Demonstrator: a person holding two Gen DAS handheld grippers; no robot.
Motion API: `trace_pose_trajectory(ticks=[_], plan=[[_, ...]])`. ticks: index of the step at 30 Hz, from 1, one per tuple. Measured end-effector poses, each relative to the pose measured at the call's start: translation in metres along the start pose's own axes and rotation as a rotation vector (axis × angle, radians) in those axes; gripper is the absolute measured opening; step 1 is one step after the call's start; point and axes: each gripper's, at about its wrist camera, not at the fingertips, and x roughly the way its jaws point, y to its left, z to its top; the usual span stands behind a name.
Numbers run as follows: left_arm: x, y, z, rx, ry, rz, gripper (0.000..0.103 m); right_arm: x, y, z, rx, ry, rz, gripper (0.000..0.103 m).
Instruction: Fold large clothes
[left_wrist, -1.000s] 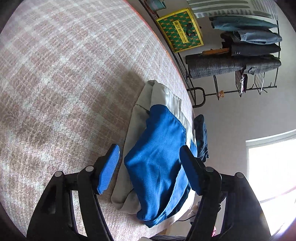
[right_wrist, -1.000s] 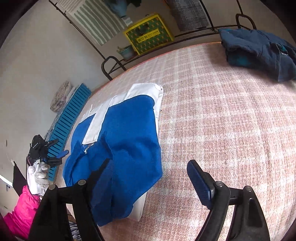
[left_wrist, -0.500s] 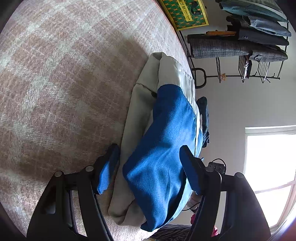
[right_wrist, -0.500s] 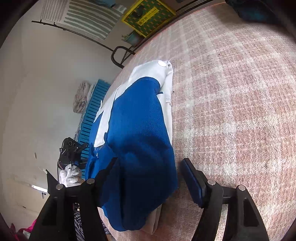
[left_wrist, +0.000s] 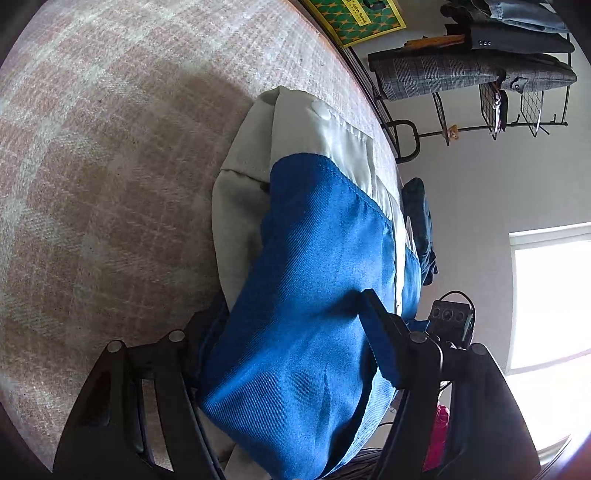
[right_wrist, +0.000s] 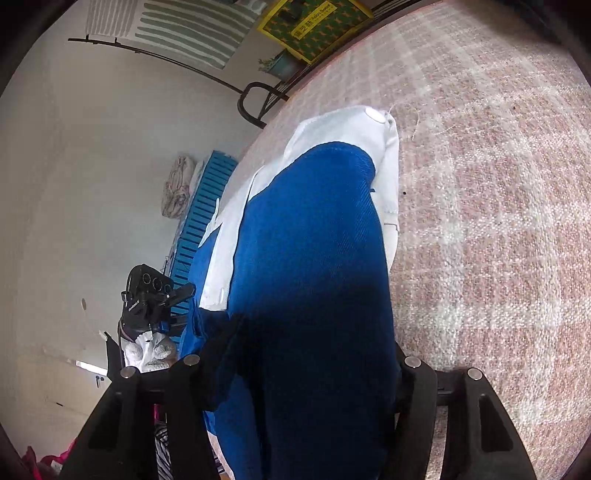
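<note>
1. A bed (left_wrist: 110, 166) covered by a pink-and-white checked blanket is seen carrying the work; a rack of folded clothes (left_wrist: 472, 70) stands beyond its far edge.
2. The blue-and-white garment (left_wrist: 317, 258), already folded into a thick bundle, is seen lying at the edge of the bed, its white end pointing away and its blue end nearest both cameras.
3. The garment is seen much closer and larger than a second ago, so both claws have been brought in over its near end.
4. The left claw (left_wrist: 291, 332) is held apart with the blue fabric between its fingers; whether the pads press on the cloth cannot be told.
5. The right claw (right_wrist: 314, 354) has just been closing, with the dark blue fold filling the gap between its fingers; a firm grip cannot be confirmed.
6. A two-handed grasp of the near end is judged to be under way, probably for another fold or for lifting the bundle.
</note>
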Motion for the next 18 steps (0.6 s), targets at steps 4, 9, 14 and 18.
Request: trace_pose_trajectory(ticks=[4,9,14,18], plan=[[0.006,-0.022,-0.006,0.057,-0.037,0.107,0.057,0.006,0.014,0.0,-0.045,0.0,-0.099,0.043],[0.006,-0.061,-0.023,0.22,-0.104,0.249,0.043,0.001,0.037,-0.003,-0.15,-0.021,-0.196,0.031],[0.005,-0.092,-0.045,0.358,-0.166,0.343,0.035,0.001,0.073,-0.008,-0.259,-0.039,-0.305,0.024],[0.003,-0.117,-0.071,0.484,-0.204,0.403,0.034,-0.007,0.101,-0.019,-0.381,-0.048,-0.378,0.022]])
